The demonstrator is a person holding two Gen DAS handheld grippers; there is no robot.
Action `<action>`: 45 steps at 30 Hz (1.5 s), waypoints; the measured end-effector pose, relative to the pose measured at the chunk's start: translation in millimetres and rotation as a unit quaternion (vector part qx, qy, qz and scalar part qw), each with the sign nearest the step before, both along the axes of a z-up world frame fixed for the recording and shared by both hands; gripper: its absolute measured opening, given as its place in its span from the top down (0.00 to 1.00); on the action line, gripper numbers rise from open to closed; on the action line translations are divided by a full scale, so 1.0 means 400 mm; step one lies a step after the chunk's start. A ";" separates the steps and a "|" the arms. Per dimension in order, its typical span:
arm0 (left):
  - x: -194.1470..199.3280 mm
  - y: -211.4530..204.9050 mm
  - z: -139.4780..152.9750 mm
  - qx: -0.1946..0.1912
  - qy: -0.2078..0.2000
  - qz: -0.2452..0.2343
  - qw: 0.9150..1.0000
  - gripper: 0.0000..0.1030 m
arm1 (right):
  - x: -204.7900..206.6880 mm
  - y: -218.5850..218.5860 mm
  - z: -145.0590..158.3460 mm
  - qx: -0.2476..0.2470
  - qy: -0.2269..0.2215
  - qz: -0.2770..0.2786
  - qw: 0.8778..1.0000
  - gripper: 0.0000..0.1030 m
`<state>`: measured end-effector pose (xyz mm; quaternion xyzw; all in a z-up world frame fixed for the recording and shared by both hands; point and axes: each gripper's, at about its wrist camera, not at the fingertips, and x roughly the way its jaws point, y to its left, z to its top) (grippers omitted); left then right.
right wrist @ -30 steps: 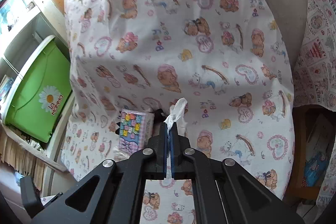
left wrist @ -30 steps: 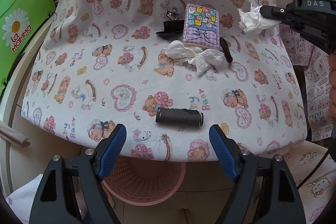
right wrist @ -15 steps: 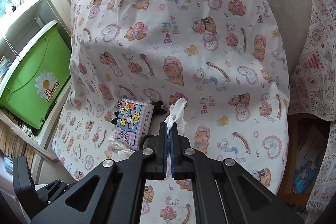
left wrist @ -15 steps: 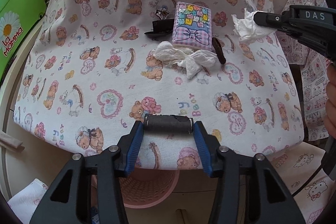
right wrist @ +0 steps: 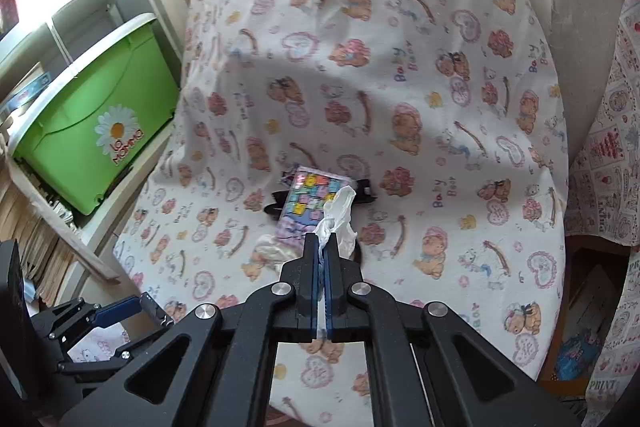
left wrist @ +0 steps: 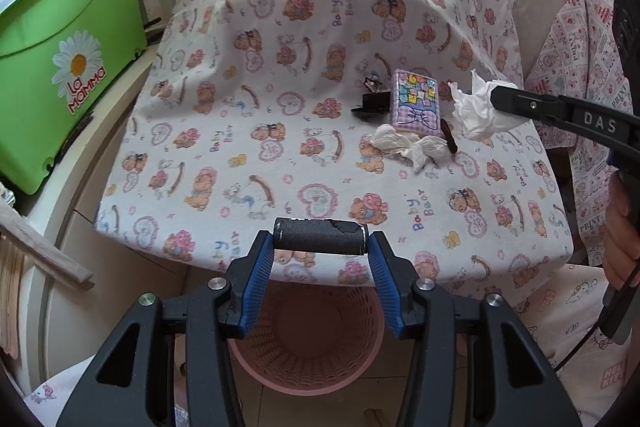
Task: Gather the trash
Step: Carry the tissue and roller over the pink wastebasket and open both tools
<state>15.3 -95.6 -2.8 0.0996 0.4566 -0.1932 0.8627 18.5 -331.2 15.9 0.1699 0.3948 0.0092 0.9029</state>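
Nearest: left gripper (left wrist: 320, 247), blue ribbed pads clamped on the two ends of a black roll (left wrist: 320, 235), a short matte cylinder w/ a torn bit of wrap. It hangs at the table's near edge, w/ the pink basket (left wrist: 308, 371) (round plastic lattice) on the floor right below. Risk: the hold is end-to-end on a hard round thing, so any tilt could let it pivot out and roll off, missing the basket.

Right gripper (right wrist: 322, 259), jaws shut tight on a white tissue (right wrist: 336, 215): thin, crumpled, floppy. Only a corner seems pinched, so I'd guess a quick swing could tear or shed it.

Further back on the soft bear-print cloth (left wrist: 240, 147): another crumpled tissue wad (left wrist: 408, 145) not yet collected, touching a glossy pastel packet (left wrist: 416, 101), w/ a dark clip (left wrist: 372, 103) beside it
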 end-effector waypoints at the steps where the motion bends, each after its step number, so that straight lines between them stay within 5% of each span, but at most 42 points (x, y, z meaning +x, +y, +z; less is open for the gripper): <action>1: -0.005 0.017 0.009 0.000 -0.002 0.004 1.000 0.54 | -0.013 0.018 0.010 0.006 -0.008 0.007 1.000 0.97; 8: -0.020 0.120 0.035 -0.031 0.006 0.035 0.999 0.54 | -0.135 0.157 0.070 0.032 -0.060 0.053 0.996 0.97; 14: -0.023 0.166 -0.036 -0.041 0.036 0.058 0.997 0.54 | -0.231 0.252 0.047 0.045 -0.054 0.076 0.995 0.97; 33: 0.038 0.208 -0.257 -0.021 0.160 0.093 0.983 0.54 | -0.194 0.423 -0.180 0.010 0.081 0.154 0.985 0.97; 45: 0.084 0.229 -0.430 0.001 0.229 0.134 0.964 0.54 | -0.134 0.517 -0.381 -0.084 0.167 0.160 0.969 0.97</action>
